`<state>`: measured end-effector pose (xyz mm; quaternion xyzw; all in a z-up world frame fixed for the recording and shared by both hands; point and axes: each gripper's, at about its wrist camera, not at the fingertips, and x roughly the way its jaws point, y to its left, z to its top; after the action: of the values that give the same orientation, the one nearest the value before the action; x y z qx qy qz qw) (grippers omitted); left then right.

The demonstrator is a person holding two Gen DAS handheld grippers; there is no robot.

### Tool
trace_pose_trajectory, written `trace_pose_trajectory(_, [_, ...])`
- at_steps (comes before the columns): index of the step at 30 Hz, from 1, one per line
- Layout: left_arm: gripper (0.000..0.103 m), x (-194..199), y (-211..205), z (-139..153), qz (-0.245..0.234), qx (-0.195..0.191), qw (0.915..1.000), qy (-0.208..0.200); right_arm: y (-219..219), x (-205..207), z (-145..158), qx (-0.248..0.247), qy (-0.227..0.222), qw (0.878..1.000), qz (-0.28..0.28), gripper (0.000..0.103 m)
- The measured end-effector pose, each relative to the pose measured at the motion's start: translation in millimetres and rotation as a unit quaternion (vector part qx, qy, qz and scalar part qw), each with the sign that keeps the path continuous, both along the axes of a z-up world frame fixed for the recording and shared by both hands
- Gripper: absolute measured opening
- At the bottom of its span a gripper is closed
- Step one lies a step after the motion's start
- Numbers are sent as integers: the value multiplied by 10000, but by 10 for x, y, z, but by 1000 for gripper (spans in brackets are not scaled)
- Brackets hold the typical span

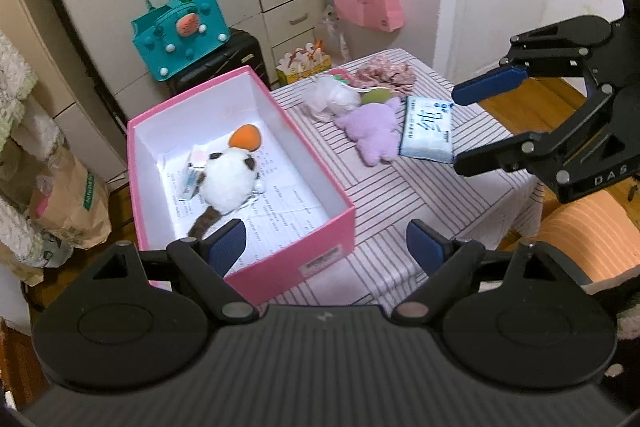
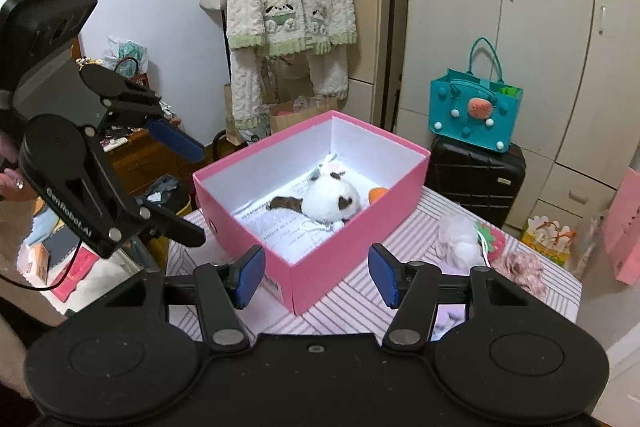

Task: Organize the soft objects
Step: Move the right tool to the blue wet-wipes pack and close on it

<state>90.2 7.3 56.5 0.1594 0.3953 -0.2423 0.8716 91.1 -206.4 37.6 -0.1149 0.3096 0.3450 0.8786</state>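
Lilac plush, the purple soft toy (image 1: 374, 131) lies on the striped table (image 1: 400, 195), to the right of the pink box (image 1: 280, 263) and touching the blue-and-white tissue pack (image 1: 427, 131) on its right side. Its long axis runs from far to near, slightly slanted. Behind it sit a white fluffy toy (image 1: 332, 99) and a crumpled pink floral cloth (image 1: 386, 73), both still out on the table. One white plush with an orange tip (image 1: 232, 175) is already in the box. The right tongs (image 1: 460, 131) hang released and empty just right of the tissue pack, pointing left toward the purple toy, and look the nearer pair. The left tongs (image 1: 324, 251) stand spread wide and empty over the near corner of the box, the purple toy lying farther off and to their right.
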Motion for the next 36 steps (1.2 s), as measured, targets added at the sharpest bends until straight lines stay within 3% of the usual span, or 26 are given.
trace_pose_trajectory(10, [88,32,-143,-266,-141,-264,9992,275,-243,-176,-178,-24,89,9994,-323,64])
trace_pose_trajectory(21, [86,38,-556,-525,-346,-551,9979,64,-581,-222,-443,-25,-194,9973,-704,68])
trace_pose_trajectory(29, [84,192,-912,-804,-513,-832,9951,118,-885,41,-677,121,-164,9956,-920,73])
trace_pose_trajectory(36, [84,402,-1200,-1074,-330,-1109,9933,4,-1195,407,-939,359,-301,9919,-1183,73])
